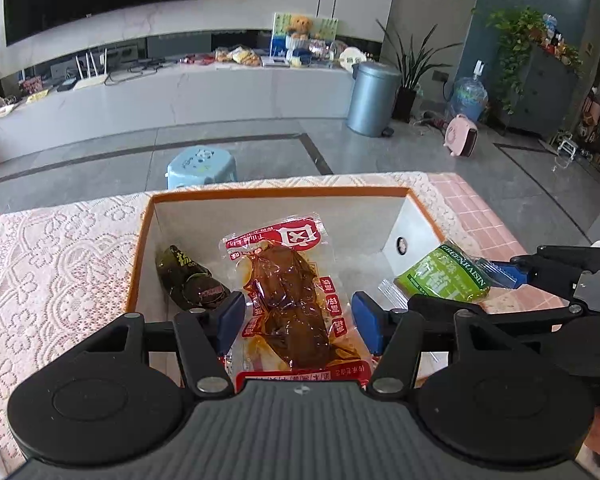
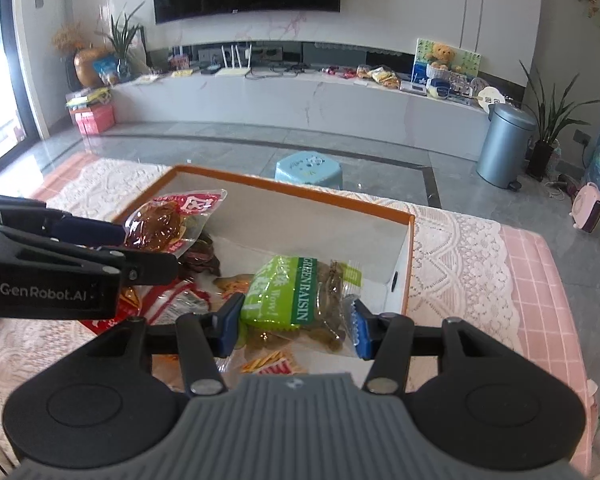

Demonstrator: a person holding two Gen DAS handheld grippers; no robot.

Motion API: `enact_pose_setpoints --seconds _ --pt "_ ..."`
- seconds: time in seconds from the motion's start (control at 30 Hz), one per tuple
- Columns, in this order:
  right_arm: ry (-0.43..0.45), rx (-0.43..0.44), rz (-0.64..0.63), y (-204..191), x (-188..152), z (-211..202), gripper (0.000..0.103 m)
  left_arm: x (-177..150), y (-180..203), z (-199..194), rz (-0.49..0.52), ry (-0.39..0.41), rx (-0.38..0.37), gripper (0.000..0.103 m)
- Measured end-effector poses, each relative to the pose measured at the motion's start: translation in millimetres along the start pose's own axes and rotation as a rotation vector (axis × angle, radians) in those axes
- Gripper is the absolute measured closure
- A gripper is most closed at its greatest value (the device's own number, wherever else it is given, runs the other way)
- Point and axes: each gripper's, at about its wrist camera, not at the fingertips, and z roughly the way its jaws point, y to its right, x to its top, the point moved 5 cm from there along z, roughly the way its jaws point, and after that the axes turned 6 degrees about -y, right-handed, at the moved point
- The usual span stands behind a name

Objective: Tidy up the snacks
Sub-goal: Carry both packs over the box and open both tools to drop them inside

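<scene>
Snacks in glossy crinkled plastic hung over an orange-rimmed white box [image 1: 140, 240] on the lace-covered surface [image 1: 60, 264]. Left tool [image 1: 298, 320] clamped its blue pads on a red-printed clear pouch of brown meat [image 1: 288, 288], tilted above the box. Right tool [image 2: 296, 324], level and reaching in from the right, gripped a green raisin packet [image 2: 284, 296]. One dark wrapped snack [image 1: 190, 280] lay in the box.

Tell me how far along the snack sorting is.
Partly done. One dark snack already lies in the box. In hand: the left gripper holds a red meat pack over the box, and the right gripper holds the raisin pack at the box's edge. Left: release both, then collect the striped packets below the right gripper.
</scene>
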Motion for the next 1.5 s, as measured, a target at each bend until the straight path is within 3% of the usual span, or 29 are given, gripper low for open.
enact_pose_setpoints --seconds 0.2,0.6,1.2,1.43,1.5 --pt "-0.090 -0.002 -0.043 1.3 5.7 39.2 0.051 -2.0 -8.8 33.4 -0.031 -0.096 -0.019 0.036" --pt "-0.252 -0.040 -0.145 9.0 7.4 96.4 0.051 -6.8 -12.4 70.2 -0.030 -0.202 0.036 0.035" --pt "-0.357 -0.157 -0.368 2.0 9.1 124.4 0.051 -12.2 -0.7 98.7 0.025 -0.326 0.113 0.034" --pt "-0.377 -0.217 -0.455 -1.1 3.2 128.4 0.050 -12.2 2.1 97.7 0.024 -0.323 0.119 0.031" --pt "-0.377 -0.220 -0.458 -0.7 4.5 127.7 0.050 -12.1 3.3 98.1 0.035 -0.329 0.123 0.026"
